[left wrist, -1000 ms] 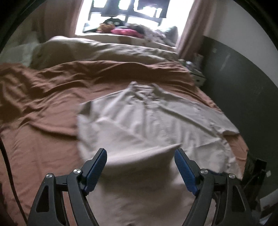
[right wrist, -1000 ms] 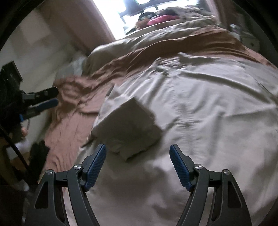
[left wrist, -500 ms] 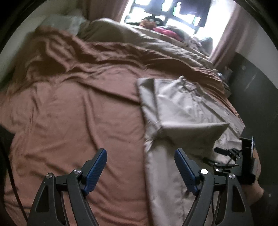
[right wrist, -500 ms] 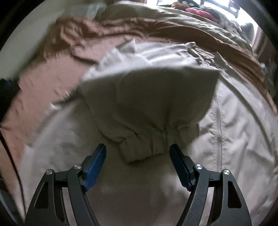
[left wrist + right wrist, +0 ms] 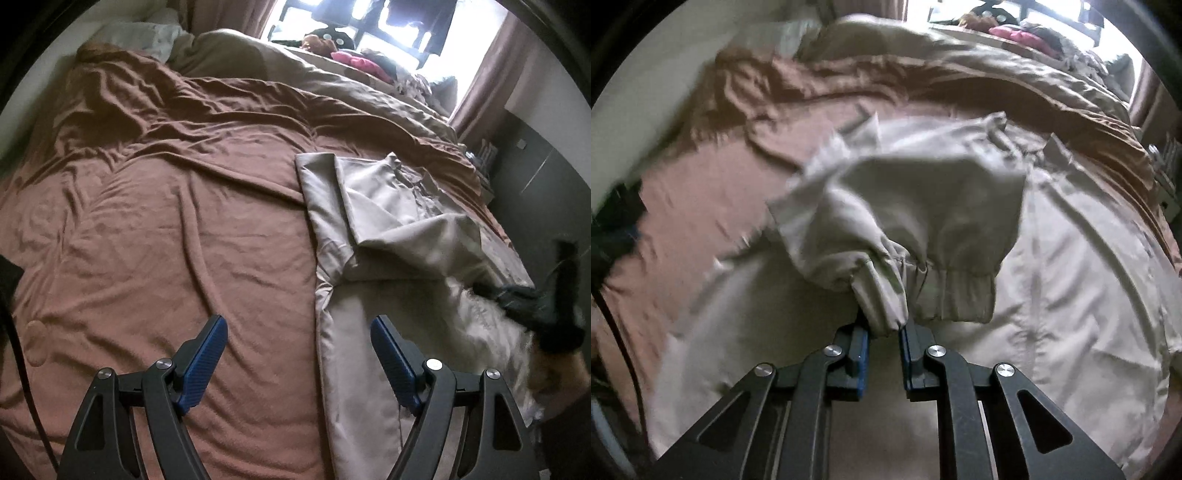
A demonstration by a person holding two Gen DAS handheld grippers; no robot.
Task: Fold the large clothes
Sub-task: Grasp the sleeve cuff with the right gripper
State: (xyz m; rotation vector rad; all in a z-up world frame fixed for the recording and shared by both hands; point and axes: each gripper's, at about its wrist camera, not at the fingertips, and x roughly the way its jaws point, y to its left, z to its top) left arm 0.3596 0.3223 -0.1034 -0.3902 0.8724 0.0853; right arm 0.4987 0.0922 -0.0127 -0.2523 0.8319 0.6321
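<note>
A large beige jacket lies spread on a brown bedsheet; it also fills the right wrist view. Its left sleeve is folded across the body. My right gripper is shut on the sleeve's elastic cuff and holds it just above the jacket body. It shows blurred at the right edge of the left wrist view. My left gripper is open and empty, hovering over the sheet beside the jacket's left edge.
A beige duvet is bunched at the far side of the bed, with pillows at the far left. Pink and dark items sit by the bright window. A dark wall panel runs along the right.
My right gripper has closed on the sleeve cuff, which it only straddled before. My left gripper stays open and has shifted slightly toward the jacket's left edge.
</note>
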